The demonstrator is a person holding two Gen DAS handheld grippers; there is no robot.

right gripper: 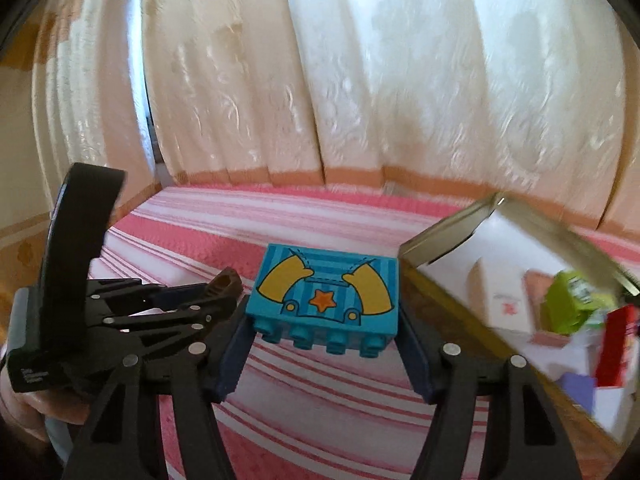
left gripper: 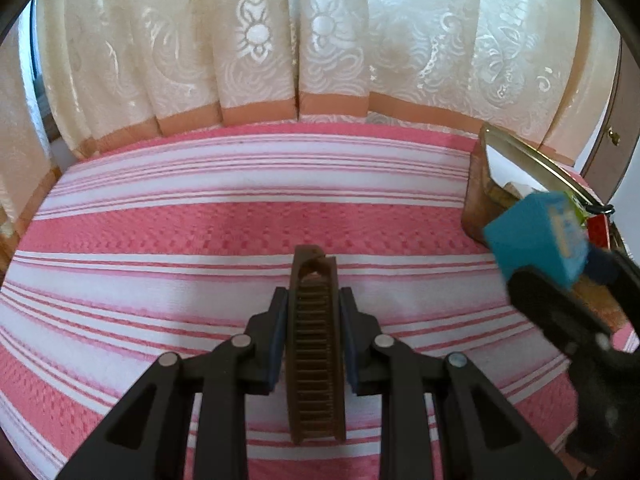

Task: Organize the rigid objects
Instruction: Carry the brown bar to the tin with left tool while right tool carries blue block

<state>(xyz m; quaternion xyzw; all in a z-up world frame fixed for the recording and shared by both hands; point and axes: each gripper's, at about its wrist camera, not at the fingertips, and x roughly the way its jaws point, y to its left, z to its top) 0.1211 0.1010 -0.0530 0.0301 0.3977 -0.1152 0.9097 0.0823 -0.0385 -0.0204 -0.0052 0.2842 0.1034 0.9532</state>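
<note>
The left gripper [left gripper: 313, 312] has its jaws closed on a brown ladder-like toy piece [left gripper: 316, 344], which stands on edge between the blue pads and juts forward past their tips. The right gripper [right gripper: 322, 334] has its jaws spread wide and clamped on either side of a blue toy brick [right gripper: 325, 294], printed with yellow arms and an orange star, studs facing the camera. Both pieces hang above the pink-and-white striped surface [left gripper: 200, 220]. Just to the right sits an open box [right gripper: 460, 236] with a raised lid, holding a white carton [right gripper: 500, 300], a green carton [right gripper: 568, 304] and a red pack [right gripper: 616, 344]. Cream curtains [left gripper: 320, 40] hang behind.
</note>
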